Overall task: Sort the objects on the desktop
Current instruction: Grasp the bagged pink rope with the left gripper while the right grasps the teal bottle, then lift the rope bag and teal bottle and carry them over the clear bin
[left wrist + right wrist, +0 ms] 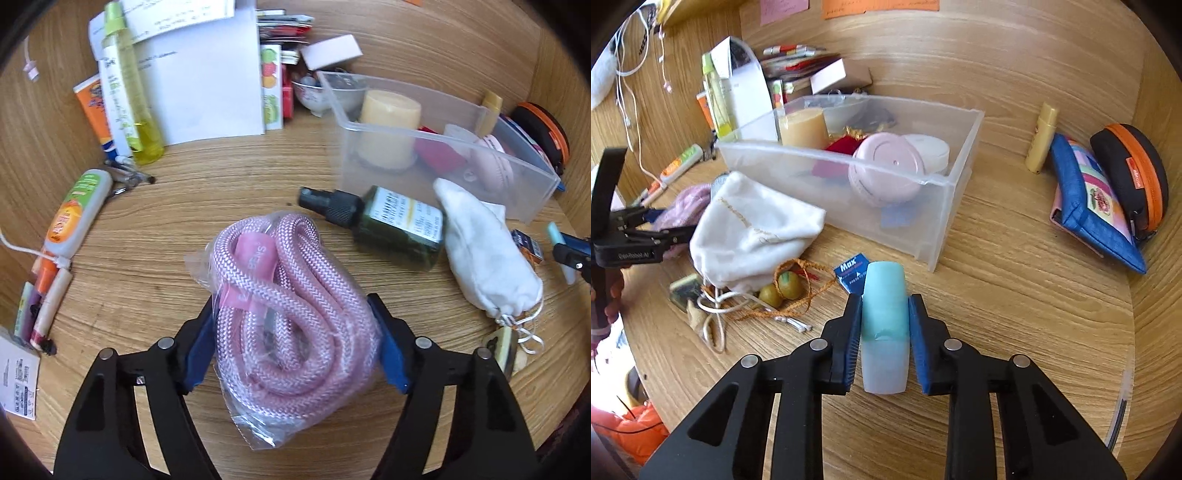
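Note:
A coil of pink braided rope in a clear plastic bag [280, 295] lies on the wooden desk. My left gripper [291, 299] straddles it, both blue pads pressed against the bag's sides. In the right wrist view my right gripper [885, 297] is shut on a pale blue tube with a frosted lower end [884, 325], which lies along the fingers on the desk. The left gripper [646, 229] shows at that view's left edge, beside a white drawstring pouch [753, 229]. The clear plastic bin [945, 177] stands behind, holding a candle [803, 127] and a pink round case [886, 170].
A dark green spray bottle [388, 225] lies between the rope and the bin. Papers [199, 81], a yellow bottle [136, 110] and tubes crowd the back left. A blue pouch [1093, 206], an orange-zipped case [1134, 173] and a yellow stick [1041, 136] sit right. Beads on cord [783, 288] lie near the pouch.

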A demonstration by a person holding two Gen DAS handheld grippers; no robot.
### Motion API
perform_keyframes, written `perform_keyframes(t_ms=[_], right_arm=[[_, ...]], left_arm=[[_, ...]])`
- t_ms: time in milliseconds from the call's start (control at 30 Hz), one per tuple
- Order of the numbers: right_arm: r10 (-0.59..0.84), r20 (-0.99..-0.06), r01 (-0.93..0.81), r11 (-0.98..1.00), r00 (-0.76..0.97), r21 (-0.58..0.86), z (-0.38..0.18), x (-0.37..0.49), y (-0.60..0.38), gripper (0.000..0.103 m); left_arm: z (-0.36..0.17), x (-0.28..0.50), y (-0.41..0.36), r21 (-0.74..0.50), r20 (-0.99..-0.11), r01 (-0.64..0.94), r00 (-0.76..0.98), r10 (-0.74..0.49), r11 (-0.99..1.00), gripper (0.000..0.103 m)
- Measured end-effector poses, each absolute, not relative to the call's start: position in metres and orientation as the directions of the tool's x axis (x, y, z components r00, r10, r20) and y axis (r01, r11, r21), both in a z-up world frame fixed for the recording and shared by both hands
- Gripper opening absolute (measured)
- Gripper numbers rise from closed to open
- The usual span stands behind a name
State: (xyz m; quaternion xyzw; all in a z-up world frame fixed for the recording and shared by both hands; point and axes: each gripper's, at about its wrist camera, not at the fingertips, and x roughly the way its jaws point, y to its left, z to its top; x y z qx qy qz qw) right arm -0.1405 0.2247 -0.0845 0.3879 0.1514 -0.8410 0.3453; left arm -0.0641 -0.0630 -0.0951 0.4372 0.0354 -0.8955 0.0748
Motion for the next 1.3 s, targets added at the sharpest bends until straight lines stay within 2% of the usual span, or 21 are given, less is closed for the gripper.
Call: perform_keyframes(t_ms=[233,600,800,1067,1300], right_arm=[[-0.481,-0.738,0.688,-0.725,-0.474,0.031,-0.070,-0.137,0.228,0.023],[-0.497,-0.713,0.691,-0.722,-0.495,0.024,-0.047,-0.134,0.213,0.023],[-0.509,-0.690,0.694,-0.720,-0.514,0.014,-0.033,-0.133,0.205,0.023],[-0.526,-0.672,0.698,-0.716,-0.521,0.020,-0.020,-0.141,0.192,0.023],[-0.531,-0.672,0.703,-0.711,-0.516,0.022,-0.018,-0.158,0.183,0.023]], left_arm=[[-0.087,-0.045,-0.083,-0.044,-0.746,0.232,-0.655,-0.123,-0.972,0.073],[-0.051,-0.028,-0.082,-0.092,-0.657,0.231,-0.745,-0.115,-0.969,0.073],[-0.026,-0.039,-0.076,-0.161,-0.629,0.144,-0.778,-0.011,-0.977,0.073],[0.000,-0.064,-0.057,-0.108,-0.605,0.077,-0.796,0.004,-0.991,0.073],[0.014,-0.090,-0.048,-0.112,-0.597,0.033,-0.801,0.041,-0.993,0.073]])
